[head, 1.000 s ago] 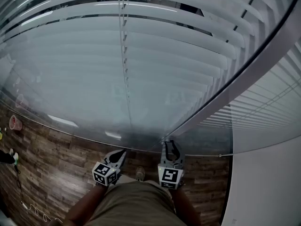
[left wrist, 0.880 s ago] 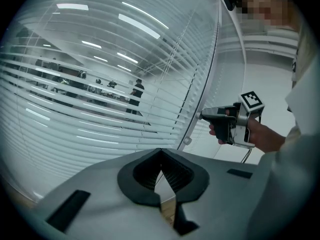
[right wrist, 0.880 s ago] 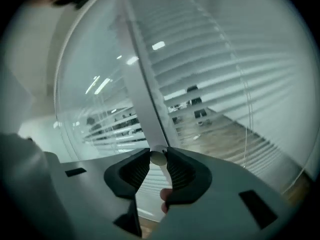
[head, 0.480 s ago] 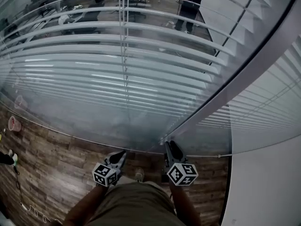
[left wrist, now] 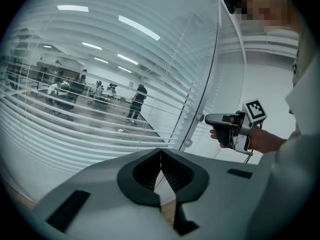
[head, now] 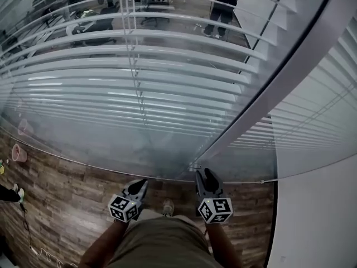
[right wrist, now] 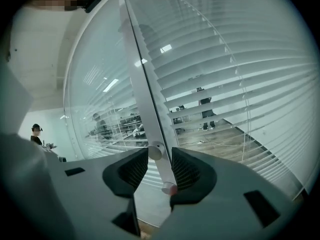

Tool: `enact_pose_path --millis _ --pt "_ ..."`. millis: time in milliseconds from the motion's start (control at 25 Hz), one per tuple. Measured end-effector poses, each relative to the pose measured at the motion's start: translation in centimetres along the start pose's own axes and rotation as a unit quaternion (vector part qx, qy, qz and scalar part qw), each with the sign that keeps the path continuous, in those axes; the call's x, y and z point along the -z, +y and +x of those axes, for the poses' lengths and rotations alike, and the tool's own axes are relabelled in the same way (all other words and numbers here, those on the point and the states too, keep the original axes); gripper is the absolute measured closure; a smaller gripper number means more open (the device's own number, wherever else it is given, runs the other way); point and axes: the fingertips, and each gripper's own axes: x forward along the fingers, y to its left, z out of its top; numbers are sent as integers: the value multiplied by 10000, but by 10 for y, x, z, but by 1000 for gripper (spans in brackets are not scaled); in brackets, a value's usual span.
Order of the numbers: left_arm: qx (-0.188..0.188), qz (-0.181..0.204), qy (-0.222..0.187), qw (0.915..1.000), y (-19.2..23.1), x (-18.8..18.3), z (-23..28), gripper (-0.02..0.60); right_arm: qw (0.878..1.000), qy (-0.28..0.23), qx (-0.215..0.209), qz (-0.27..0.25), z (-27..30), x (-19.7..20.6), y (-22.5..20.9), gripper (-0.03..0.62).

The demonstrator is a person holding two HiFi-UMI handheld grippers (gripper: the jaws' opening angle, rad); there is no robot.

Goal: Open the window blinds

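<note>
Head view: blind slats run left-right, tilted open.

Grey left hand-held gripper, right hand-held gripper; marker cubes; khaki clothing.

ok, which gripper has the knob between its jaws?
The right gripper: its jaws have just been opening and stand apart around the knob on the frame. The left gripper has its jaws together, empty.
</note>
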Motion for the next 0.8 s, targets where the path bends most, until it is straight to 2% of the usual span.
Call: enact_pose_path --millis 320,600,800 --pt "-143 117 -283 9994 8 -34 -11 568 9993 -246 153 -257 -17 -18 -2 462" --pt "-287 134 -453 9985 -25 -47 -14 568 9988 -341 30 -360 -57 -31 -20 462" --pt "-441 84 -629 9970 -15 -59 -18 568 9992 -274 -93 -269 -50 -30 -22 462"
